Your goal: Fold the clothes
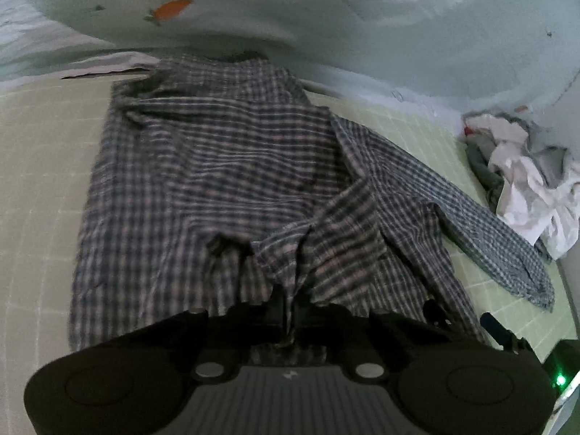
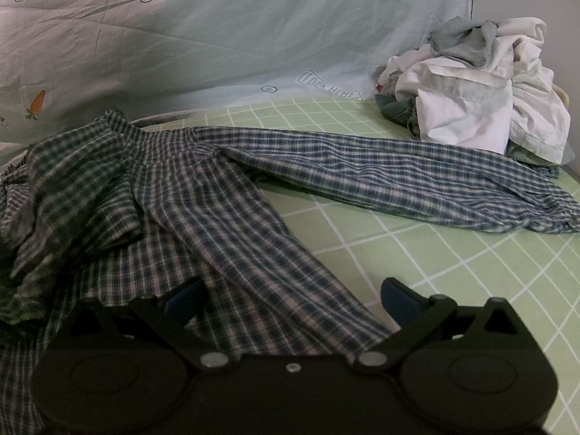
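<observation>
A plaid shirt [image 1: 224, 166] is spread across a bed covered by a green sheet [image 2: 453, 253] marked with a white grid. In the left wrist view, the left gripper [image 1: 290, 311] is seen pressed together on a bunched fold of the shirt's fabric, which is pinched up into a ridge between the two dark fingers; the cloth is drawn into creases that run towards the grip. The body of the shirt is laid flat beyond this fold, and one sleeve [image 1: 471, 217] is stretched out to the right over the sheet.

In the right wrist view, the right gripper [image 2: 291, 301] is held with its blue-padded fingers [image 2: 398, 299] set wide apart. One finger is placed over the shirt's fabric and the other over the bare sheet, with a long strip of plaid cloth lying between them; nothing is clamped. The same sleeve [image 2: 398, 177] is seen extended to the right, its cuff lying near a pile of crumpled clothes [image 2: 478, 101], mostly white with some grey and green pieces. Behind the shirt, a pale quilt [image 2: 217, 36] printed with a carrot [image 2: 37, 103] and small drawn symbols is heaped along the far side of the bed.
</observation>
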Demonstrator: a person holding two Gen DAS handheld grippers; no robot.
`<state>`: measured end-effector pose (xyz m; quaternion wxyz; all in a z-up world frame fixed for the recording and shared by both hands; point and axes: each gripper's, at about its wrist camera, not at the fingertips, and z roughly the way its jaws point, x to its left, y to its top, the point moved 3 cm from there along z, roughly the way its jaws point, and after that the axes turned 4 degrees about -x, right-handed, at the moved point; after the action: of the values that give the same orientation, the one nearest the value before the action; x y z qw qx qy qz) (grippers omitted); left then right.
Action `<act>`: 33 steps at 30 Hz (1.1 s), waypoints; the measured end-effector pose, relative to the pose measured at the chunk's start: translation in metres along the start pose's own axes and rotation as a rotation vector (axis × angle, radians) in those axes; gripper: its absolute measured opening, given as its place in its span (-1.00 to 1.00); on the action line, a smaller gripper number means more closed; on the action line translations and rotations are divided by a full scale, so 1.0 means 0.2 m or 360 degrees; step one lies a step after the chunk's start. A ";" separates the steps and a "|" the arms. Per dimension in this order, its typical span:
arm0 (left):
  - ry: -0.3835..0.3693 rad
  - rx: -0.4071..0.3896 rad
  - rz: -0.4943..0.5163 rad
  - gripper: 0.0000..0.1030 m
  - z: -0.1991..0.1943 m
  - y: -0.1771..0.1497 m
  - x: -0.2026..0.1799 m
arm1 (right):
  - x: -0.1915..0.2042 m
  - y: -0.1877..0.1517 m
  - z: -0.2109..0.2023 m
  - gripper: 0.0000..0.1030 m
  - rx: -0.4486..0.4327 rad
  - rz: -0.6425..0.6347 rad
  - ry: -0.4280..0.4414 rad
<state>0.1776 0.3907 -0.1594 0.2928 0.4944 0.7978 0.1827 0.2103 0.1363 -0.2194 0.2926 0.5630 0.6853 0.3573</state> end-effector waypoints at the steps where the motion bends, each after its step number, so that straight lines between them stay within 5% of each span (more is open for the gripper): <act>1: 0.0014 -0.0016 -0.0010 -0.93 -0.03 -0.01 0.00 | 0.00 0.00 0.00 1.00 0.0000 0.0000 0.0000; 16: 0.0188 -0.0277 -0.0183 -0.94 -0.46 -0.32 0.01 | 0.00 0.00 0.00 1.00 -0.0003 0.0000 -0.0004; 24: 0.0313 -0.0256 -0.0366 -0.94 -0.58 -0.52 0.10 | 0.00 0.00 0.00 1.00 -0.0003 -0.0002 -0.0002; 27: 0.0339 -0.0249 -0.0396 -0.66 -0.58 -0.54 0.14 | 0.00 0.00 0.00 1.00 -0.0003 -0.0001 -0.0003; 29: 0.0353 -0.0249 -0.0386 -0.26 -0.56 -0.53 0.16 | 0.00 0.00 0.00 1.00 -0.0004 -0.0001 -0.0003; 33: 0.0345 -0.0270 -0.0244 0.08 -0.45 -0.44 0.16 | 0.00 0.00 0.00 1.00 -0.0004 -0.0001 -0.0003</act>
<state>0.0492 0.3792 -0.1516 0.2589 0.3828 0.8418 0.2789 0.2097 0.1368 -0.2192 0.2941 0.5628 0.6848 0.3575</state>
